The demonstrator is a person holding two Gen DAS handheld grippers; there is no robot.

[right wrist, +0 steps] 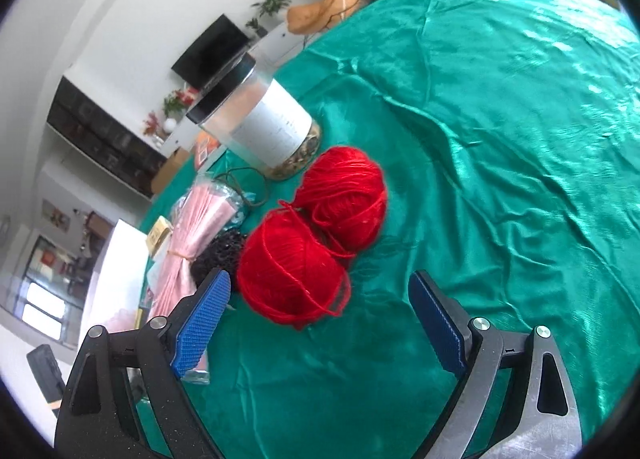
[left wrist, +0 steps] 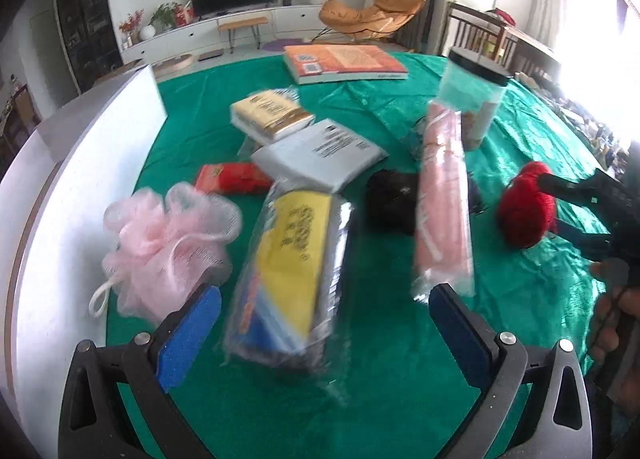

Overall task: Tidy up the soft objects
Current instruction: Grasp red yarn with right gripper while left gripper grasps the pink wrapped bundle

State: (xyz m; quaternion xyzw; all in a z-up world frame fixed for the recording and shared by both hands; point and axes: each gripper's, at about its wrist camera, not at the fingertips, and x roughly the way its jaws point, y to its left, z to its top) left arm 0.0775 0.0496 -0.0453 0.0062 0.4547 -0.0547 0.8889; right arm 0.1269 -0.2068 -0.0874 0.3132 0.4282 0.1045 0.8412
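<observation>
Both claws gape empty: left claw [left wrist: 325, 323] over sponge pack [left wrist: 288, 275], right claw [right wrist: 320, 311] before red yarn [right wrist: 292, 275].

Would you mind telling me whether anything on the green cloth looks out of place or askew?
Among the soft things, a hard clear jar with a black lid stands beside the red yarn balls. A loose strand trails off the nearer ball. Nothing looks spilled.

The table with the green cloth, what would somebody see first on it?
Probably the two bright red yarn balls, touching each other on the green cloth right ahead of the open right gripper. Next, the fluffy pink bath pouf beside the white box, just left of the open left gripper, which points at a shiny packet with a yellow label.
</observation>
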